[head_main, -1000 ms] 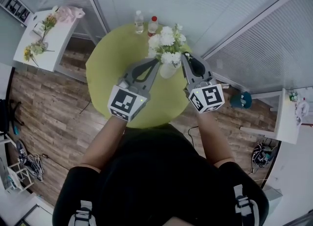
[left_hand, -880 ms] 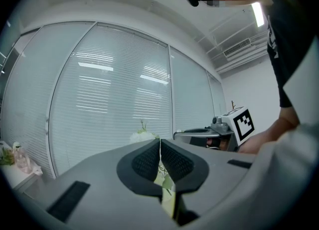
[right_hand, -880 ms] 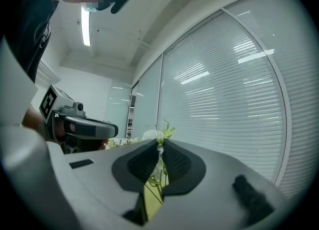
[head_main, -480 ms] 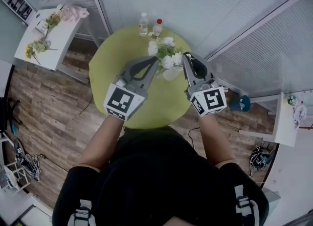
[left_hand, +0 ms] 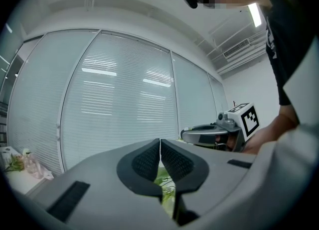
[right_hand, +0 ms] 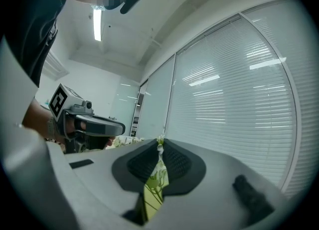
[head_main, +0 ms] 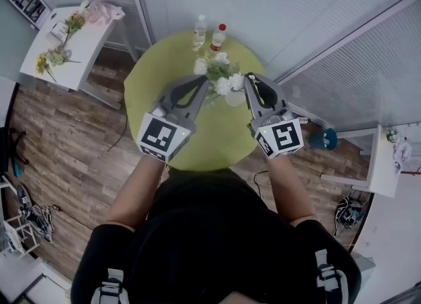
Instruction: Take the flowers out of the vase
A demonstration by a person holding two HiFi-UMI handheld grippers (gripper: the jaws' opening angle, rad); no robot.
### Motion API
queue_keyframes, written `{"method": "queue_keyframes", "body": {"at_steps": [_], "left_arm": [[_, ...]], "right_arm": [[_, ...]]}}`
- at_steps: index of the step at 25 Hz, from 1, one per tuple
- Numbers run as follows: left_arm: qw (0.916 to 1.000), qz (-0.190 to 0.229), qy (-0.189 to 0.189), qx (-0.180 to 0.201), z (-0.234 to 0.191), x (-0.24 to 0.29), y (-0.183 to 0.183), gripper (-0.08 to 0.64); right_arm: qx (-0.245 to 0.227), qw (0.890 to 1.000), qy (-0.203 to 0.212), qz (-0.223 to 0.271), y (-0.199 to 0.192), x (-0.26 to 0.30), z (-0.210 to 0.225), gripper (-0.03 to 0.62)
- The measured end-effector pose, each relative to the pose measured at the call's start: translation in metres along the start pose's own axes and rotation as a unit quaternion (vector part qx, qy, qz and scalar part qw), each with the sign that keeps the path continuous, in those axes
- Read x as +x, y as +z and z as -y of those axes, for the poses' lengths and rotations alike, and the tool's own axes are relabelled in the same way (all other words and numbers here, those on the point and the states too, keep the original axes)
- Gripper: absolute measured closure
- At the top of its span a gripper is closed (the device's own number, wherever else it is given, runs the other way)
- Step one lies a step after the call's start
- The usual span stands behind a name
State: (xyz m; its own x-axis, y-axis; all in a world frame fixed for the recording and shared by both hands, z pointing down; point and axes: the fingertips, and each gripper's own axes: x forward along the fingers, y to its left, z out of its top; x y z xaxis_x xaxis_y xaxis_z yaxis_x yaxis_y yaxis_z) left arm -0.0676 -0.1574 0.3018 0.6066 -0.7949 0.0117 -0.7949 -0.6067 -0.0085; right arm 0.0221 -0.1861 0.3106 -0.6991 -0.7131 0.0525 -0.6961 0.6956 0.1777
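left fingers (left_hand: 147,162) pressed together w/ only a hairline slit btwn the pads. green leafage shows thru the gap below them, but can't tell if a stem is actually pinched. in the head view the left gripper (head_main: 204,80) has its tips right at the left edge of the flowers (head_main: 217,72). right fingers (right_hand: 175,162) also closed, nipping a pale sprig that pokes up btwn the pad tips. the right gripper (head_main: 248,79) sits at the bunch's right edge, just beside the vase (head_main: 235,97).

progress, as a judgement: early. the bunch is flanked from both sides, but the stems look to run down into the vase, so nothing is out yet. left to do: lift the bunch clear of the rim and set it down on the counter (head_main: 158,79).

flowers: a small bunch over the far-right part of the round yellow-green counter, leaning left of the vase. white blooms on the left and right, darker green leaves in the middle, stems thin and hard to make out. vase is pale, maybe see-thru, and mostly hidden under the blooms and the right gripper.
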Motion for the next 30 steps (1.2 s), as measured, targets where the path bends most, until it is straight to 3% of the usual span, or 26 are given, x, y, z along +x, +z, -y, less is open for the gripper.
{"method": "queue_keyframes", "body": {"at_steps": [12,30], "left_arm": [[0.9999,-0.008,0.001,-0.011,-0.028,-0.035,-0.016,0.545],[0.9986,-0.043,-0.020,-0.022,-0.066,-0.062,-0.086,0.545]], "right_arm": [[0.014,1.000,0.018,-0.010,-0.008,0.025,-0.050,0.557],[0.058,0.997,-0.005,-0.060,-0.076,0.057,-0.102,0.557]]}}
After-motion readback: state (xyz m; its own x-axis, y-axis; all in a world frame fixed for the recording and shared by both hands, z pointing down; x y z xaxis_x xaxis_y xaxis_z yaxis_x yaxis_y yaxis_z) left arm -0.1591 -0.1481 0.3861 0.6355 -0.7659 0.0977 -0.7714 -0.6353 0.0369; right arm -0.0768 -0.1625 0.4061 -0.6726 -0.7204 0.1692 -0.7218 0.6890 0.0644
